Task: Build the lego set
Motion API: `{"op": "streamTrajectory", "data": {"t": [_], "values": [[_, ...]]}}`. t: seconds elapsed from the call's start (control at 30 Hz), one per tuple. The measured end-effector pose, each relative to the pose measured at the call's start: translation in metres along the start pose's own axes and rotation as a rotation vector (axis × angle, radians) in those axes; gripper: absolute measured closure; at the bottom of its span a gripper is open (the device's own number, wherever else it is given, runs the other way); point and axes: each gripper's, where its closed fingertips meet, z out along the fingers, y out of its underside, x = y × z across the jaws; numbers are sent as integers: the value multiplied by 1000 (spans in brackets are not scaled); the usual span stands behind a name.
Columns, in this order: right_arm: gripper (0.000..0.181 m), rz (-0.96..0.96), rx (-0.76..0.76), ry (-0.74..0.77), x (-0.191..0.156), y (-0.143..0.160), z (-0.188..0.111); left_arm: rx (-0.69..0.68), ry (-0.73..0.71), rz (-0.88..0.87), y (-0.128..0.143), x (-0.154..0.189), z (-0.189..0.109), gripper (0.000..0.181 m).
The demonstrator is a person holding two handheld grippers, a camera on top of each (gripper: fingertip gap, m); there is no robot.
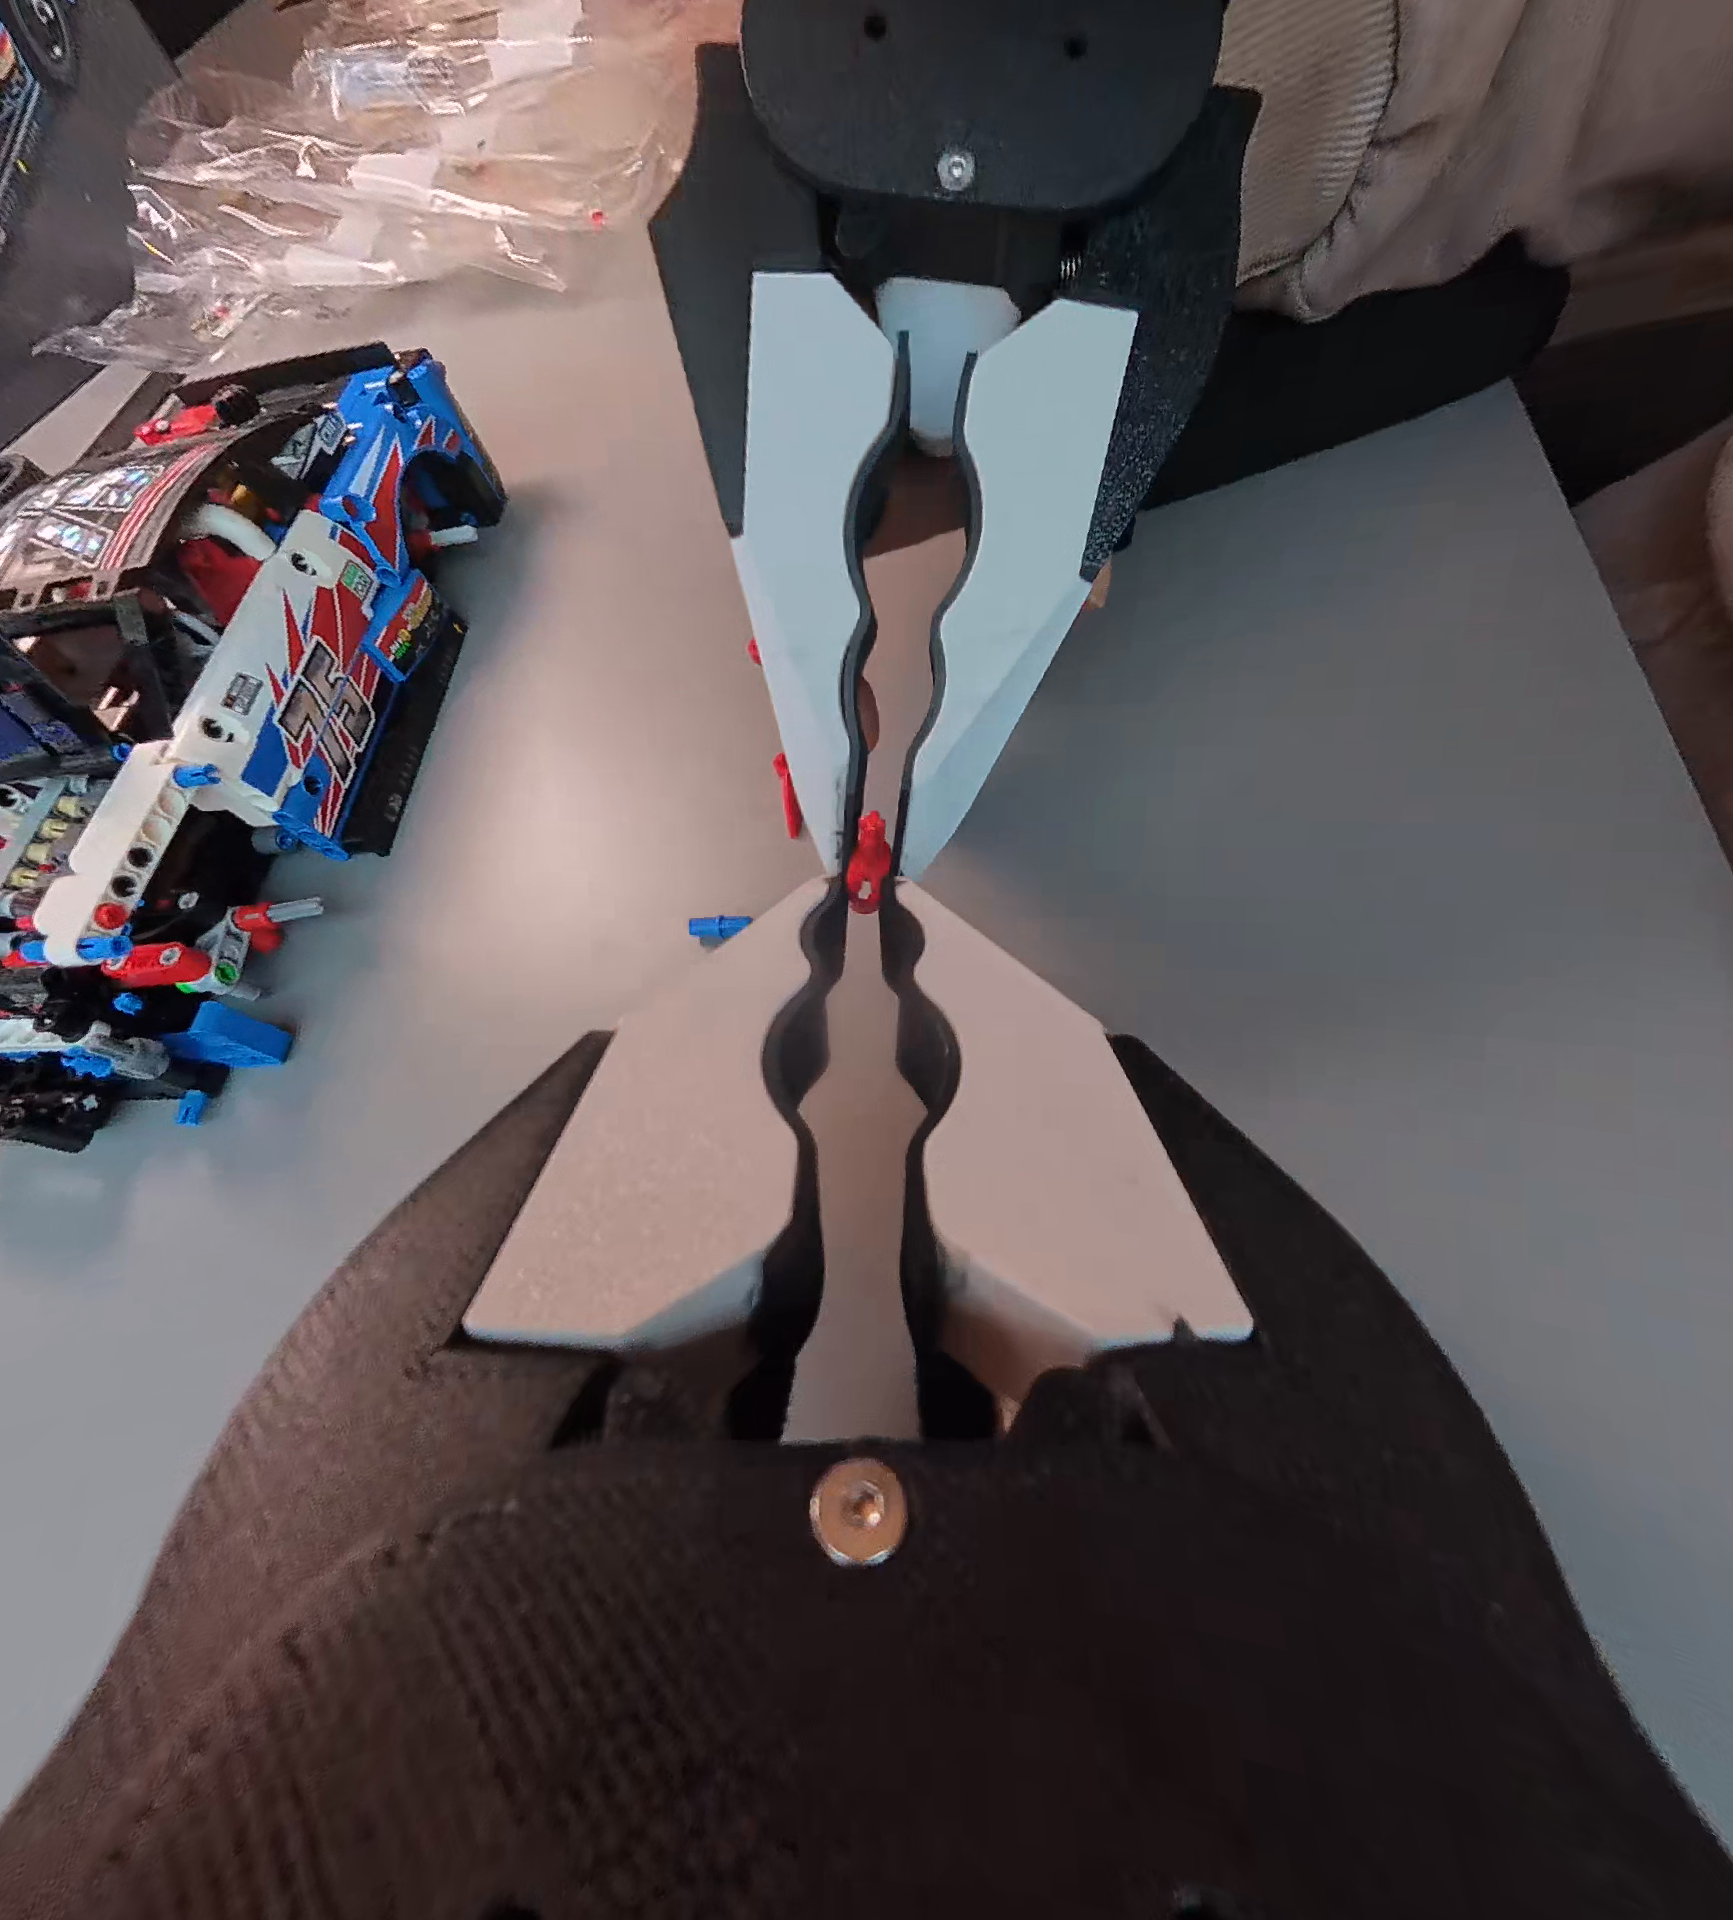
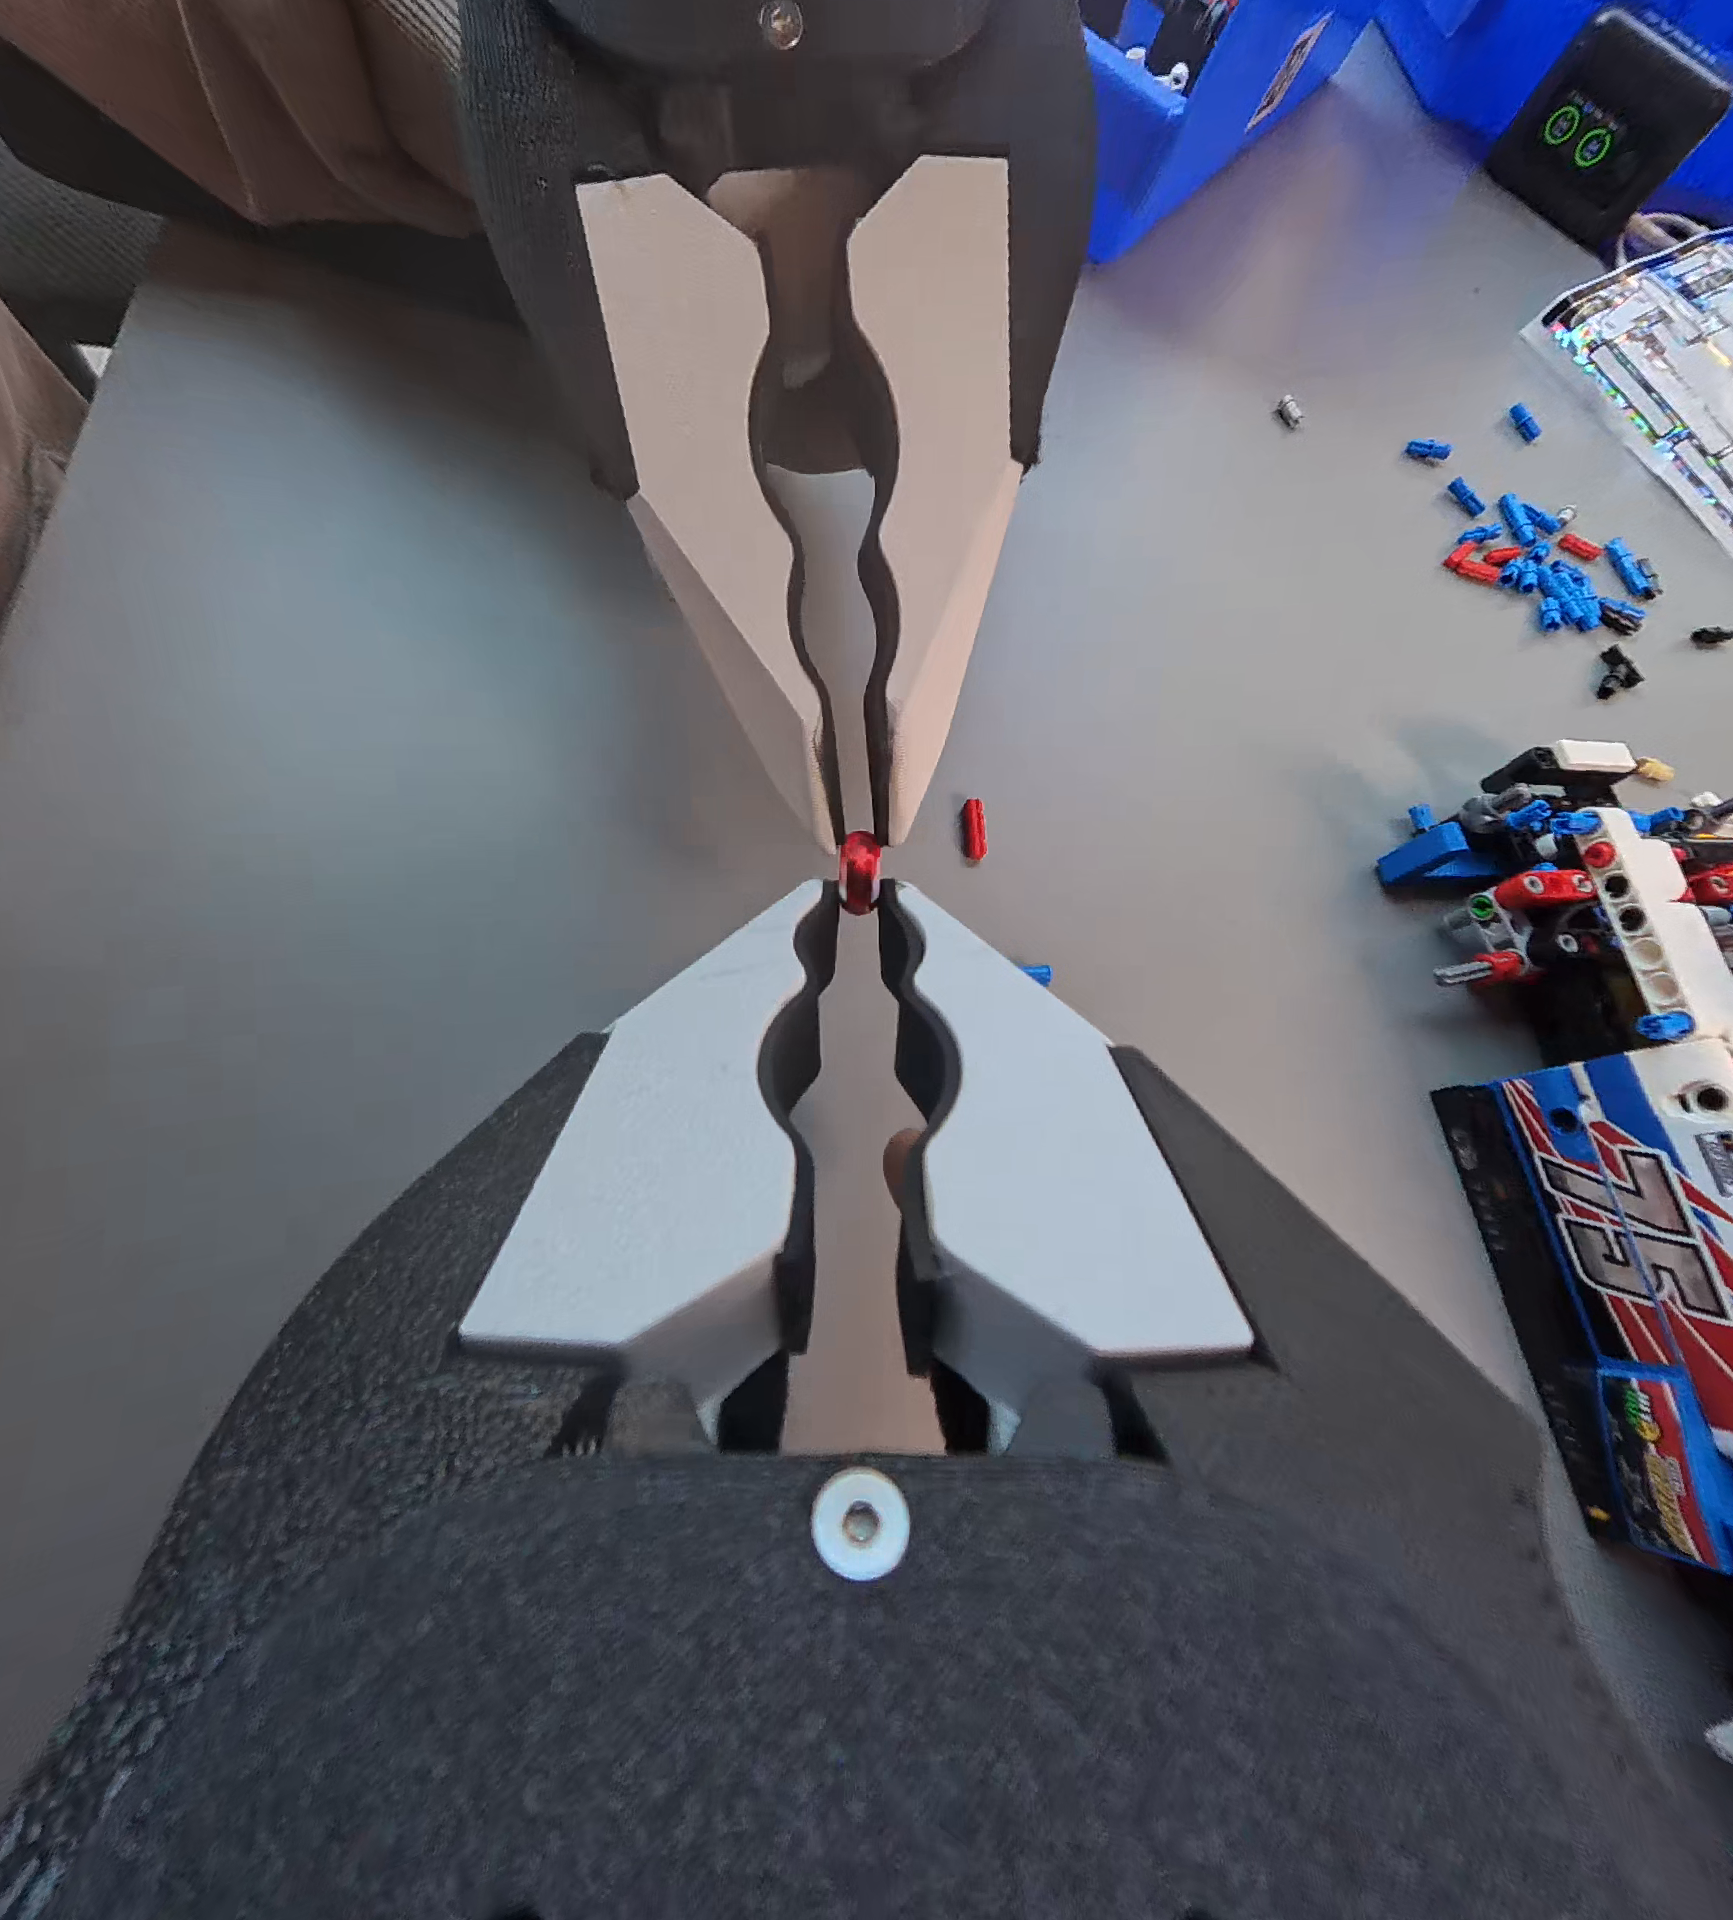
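A small red lego piece (image 1: 867, 864) is being pinched tip-to-tip by both grippers above the grey table (image 1: 1257, 935). In the left wrist view, the left gripper (image 1: 864, 902) is being held closed on the near end of the piece, w/ the right gripper (image 1: 872, 831) coming in from opposite and closed on the far end. Seen from the right wrist view, the same red piece (image 2: 859, 871) is being clamped by the right gripper (image 2: 859, 896) from below in frame and by the left gripper (image 2: 857, 836) from above. Whether it is one part or two being joined can't be told; too small.

A loose red pin (image 2: 973, 828) is lying on the table just beside the left gripper's tips, and a blue pin (image 1: 720, 925) is lying near the tips on the other side.

The partly built car (image 1: 218, 748), blue/white/red w/ stickers, is sitting on the table well apart from the grippers, off to the side. A pile of small blue, red and black pins (image 2: 1548, 582) is being kept farther back, near a shiny sticker sheet (image 2: 1703, 416). Crumpled clear plastic bags (image 1: 374, 156) are lying beyond the car. Blue bins (image 2: 1257, 104) and a dark device w/ green rings (image 2: 1610, 125) are showing at the table's far edge.
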Motion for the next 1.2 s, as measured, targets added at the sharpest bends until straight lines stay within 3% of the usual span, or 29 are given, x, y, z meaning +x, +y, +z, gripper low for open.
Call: {"op": "streamTrajectory", "data": {"t": [0.1, 0.2, 0.4, 0.63, 0.73, 0.9, 1.2], "values": [[176, 77, 43, -69, -2, -2, -2, 30, 36, -68, -3, 1, -1, 177], [176, 298, 155, -187, -2, -12, -10, 117, 47, -113, -15, -1, -7, 174], [176, 707, 328, -503, -7, -35, -29, 218, 36, -9, -36, 6, -17, 171], [176, 865, 368, -664, -12, -44, -33, 257, 62, -22, -42, 8, -23, 177], [173, 770, 473, -611, -4, -55, -41, 330, 137, -199, -53, 3, -30, 180], [154, 434, 533, -305, 10, -61, -48, 435, 227, -416, -61, -8, -42, 180], [155, 385, 488, -256, 8, -58, -40, 399, 202, -357, -57, -4, -37, 180]]}}
